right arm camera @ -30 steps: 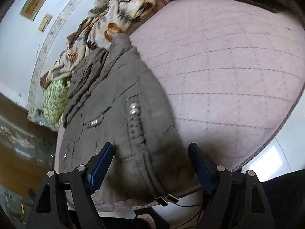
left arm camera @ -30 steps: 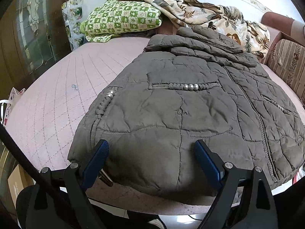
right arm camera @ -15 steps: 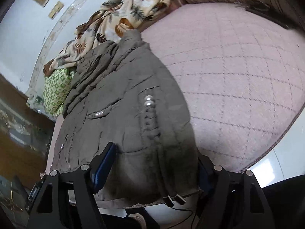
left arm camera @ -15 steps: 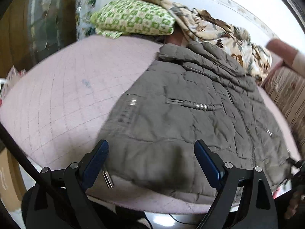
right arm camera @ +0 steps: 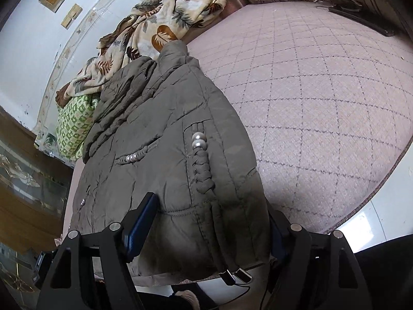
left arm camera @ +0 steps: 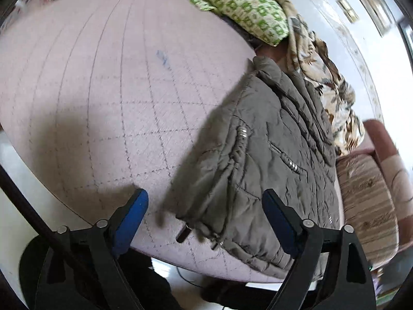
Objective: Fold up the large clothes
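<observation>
On the pink quilted bed (left arm camera: 108,90), the grey-brown padded jacket (right arm camera: 165,155) lies spread flat, no fold visible. Left gripper (left arm camera: 205,214) and right gripper (right arm camera: 211,222) fingers spread over hem corners; every fold remains.

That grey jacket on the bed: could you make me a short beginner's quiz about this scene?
1. True or false: the jacket lies on a pink quilted bed.
2. What lies beyond the jacket's collar? A) a leaf-print blanket B) a laptop C) a shoe box
3. Fill in: in the right wrist view, the right hand-held gripper has its blue pads either side of the jacket's ____ corner.

Key:
1. True.
2. A, the blanket, beside a green checked pillow.
3. Bottom (hem). The left hand-held gripper is open over the other hem corner.
</observation>
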Motion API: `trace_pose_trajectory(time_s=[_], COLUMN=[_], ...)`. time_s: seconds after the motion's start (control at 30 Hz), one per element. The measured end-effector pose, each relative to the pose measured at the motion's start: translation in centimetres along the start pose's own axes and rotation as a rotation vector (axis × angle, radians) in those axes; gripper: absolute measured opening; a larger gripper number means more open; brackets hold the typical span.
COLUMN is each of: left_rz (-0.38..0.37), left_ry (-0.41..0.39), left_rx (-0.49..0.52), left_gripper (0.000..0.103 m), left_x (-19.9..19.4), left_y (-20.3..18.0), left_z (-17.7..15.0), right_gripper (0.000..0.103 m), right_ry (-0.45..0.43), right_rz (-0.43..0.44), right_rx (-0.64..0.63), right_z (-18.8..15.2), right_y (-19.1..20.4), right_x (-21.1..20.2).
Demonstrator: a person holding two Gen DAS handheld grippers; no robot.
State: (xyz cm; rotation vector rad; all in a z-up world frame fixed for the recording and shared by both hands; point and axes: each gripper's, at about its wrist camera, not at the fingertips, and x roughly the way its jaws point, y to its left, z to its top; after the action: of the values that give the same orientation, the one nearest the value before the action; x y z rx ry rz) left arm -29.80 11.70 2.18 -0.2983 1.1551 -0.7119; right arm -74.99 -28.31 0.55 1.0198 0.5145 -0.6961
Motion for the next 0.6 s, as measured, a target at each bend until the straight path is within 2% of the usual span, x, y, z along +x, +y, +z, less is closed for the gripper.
trace_pose_trajectory(time_s=[0.1,0.23,0.4,0.43,0.5,0.6], left_rz=[-0.013,-0.004,-0.055,-0.081,-0.116,-0.103], left_ry=[0.008,0.004,0.0,-0.002,-0.001,-0.03], left_rx=[-0.011,0.044,0.14,0.161,0.169,0.152], left_gripper=[0.088,0.088,0.088,0.085,0.081,0.081], left_x=[0.8,1.5,2.4,2.4,2.5,2.5], left_y=[-0.2,-1.3,-3.5,-4.1,-4.5,-4.4], left_z=[0.2,0.1,-1.7,-2.2,-2.8,-2.9], right_gripper=[0.081,0.081,0.078,0.077,0.075,0.074], right_ry=[0.002,0.002,0.01,0.009,0.0,0.002], right_rz=[0.0,0.002,0.019,0.03,0.039,0.028], right_rx=[-0.004,-0.003,-0.025,-0.036,-0.04,-0.002], right_z=[-0.1,-0.1,-0.4,-0.4,-0.5,-0.5], right_y=[0.1,0.1,0.8,1.0,1.1,0.4], right_x=[0.0,0.0,0.3,0.2,0.0,0.3])
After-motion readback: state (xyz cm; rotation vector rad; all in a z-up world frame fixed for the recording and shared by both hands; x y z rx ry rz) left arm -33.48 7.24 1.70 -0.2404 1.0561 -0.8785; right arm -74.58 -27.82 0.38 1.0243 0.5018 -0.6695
